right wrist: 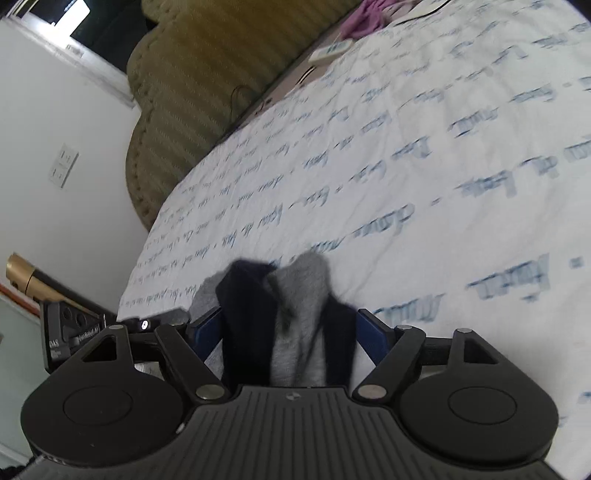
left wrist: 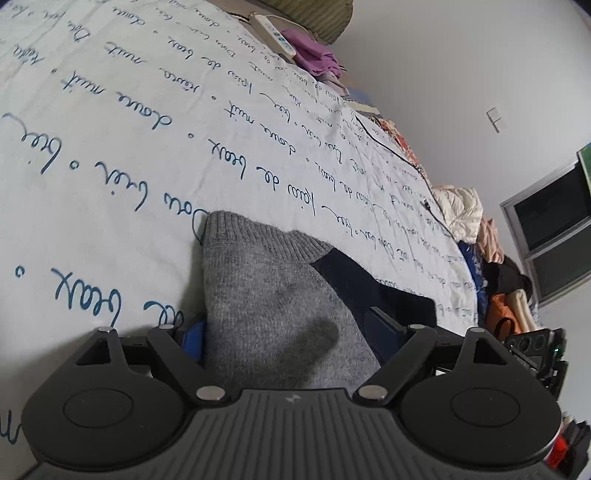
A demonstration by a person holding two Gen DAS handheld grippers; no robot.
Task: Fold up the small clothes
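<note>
A small grey knit garment with a ribbed edge and a dark navy part lies over the white bedspread with blue script. My left gripper is shut on it, cloth filling the space between the blue fingers. In the right wrist view the same grey and navy garment hangs bunched between the blue fingers; my right gripper is shut on it, above the bedspread. This view is motion-blurred.
A purple cloth and a white remote lie at the bed's far end. A black cable runs along the bed edge. Piled clothes sit beyond. An olive cushion leans by the wall.
</note>
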